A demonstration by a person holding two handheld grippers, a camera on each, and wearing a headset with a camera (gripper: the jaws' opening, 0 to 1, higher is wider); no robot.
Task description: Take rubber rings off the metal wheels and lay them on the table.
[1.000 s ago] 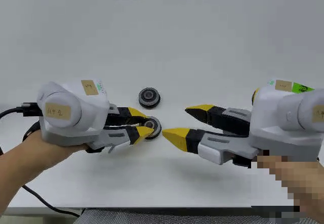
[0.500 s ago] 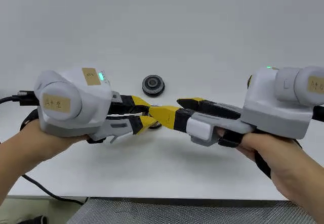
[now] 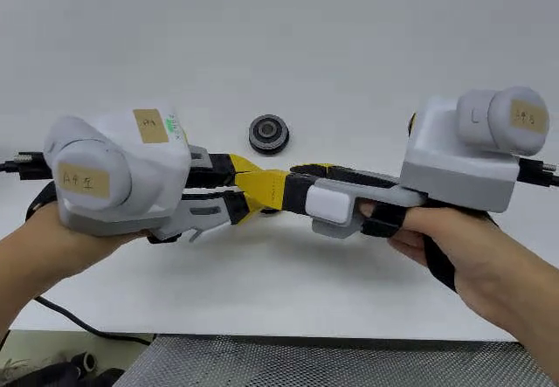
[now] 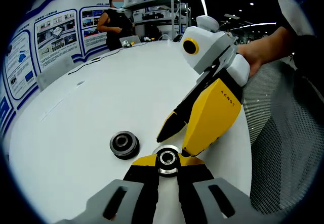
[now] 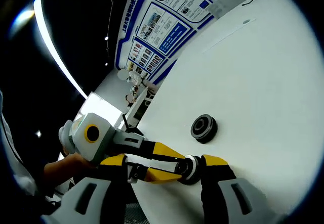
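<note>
My left tongs (image 3: 249, 199) are pinched narrow on a metal wheel (image 4: 167, 162), gripping it between their yellow tips just above the white tabletop (image 3: 349, 72). Tip to tip with them, my right tongs (image 3: 266, 186) stand parted, with one yellow jaw against the rim of that held wheel and the other jaw off it. A second wheel (image 3: 268, 134), with its black rubber ring on, lies flat on the tabletop a little beyond where the two sets of tips meet, apart from both.
</note>
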